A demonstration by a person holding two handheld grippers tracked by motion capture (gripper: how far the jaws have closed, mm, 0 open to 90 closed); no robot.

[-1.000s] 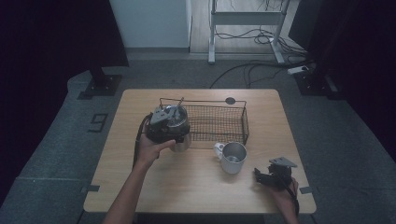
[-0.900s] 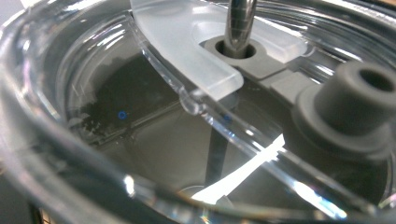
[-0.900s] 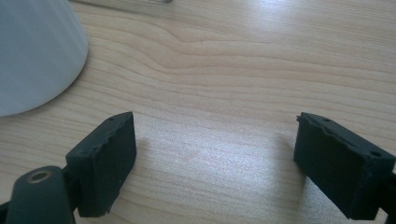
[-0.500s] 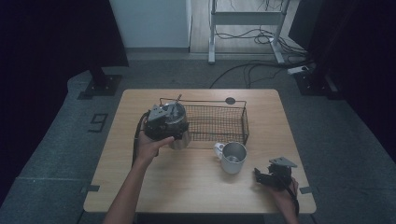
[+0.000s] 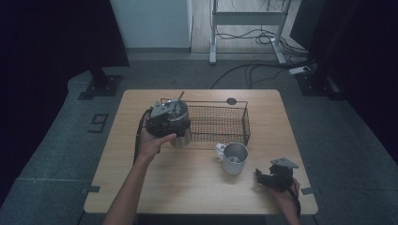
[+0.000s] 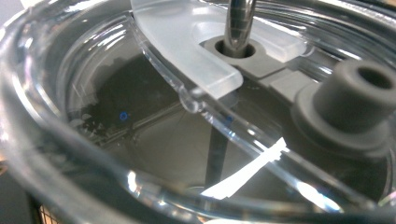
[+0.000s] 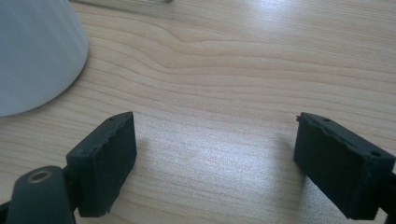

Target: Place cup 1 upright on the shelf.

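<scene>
Tumbler (image 5: 180,123) with straw (image 5: 179,99) through clear lid (image 6: 196,70): left of frame centre, at left end of wire basket (image 5: 220,123), upright, long axis vertical. Left tongs (image 5: 165,123) directly on it, pinching it at the rim. Mug (image 5: 233,157) stands right of tumbler on surface (image 5: 187,187). Right tongs (image 5: 261,176) lower right, spread, empty, just beside mug; nearer mug, well apart from tumbler.

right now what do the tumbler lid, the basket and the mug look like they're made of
The tumbler lid looks like clear glossy plastic: you see through it and it glints. The basket seems dark wire mesh, the table showing through. The mug looks like pale metal or glazed ceramic; its dull sheen leaves that open.
</scene>
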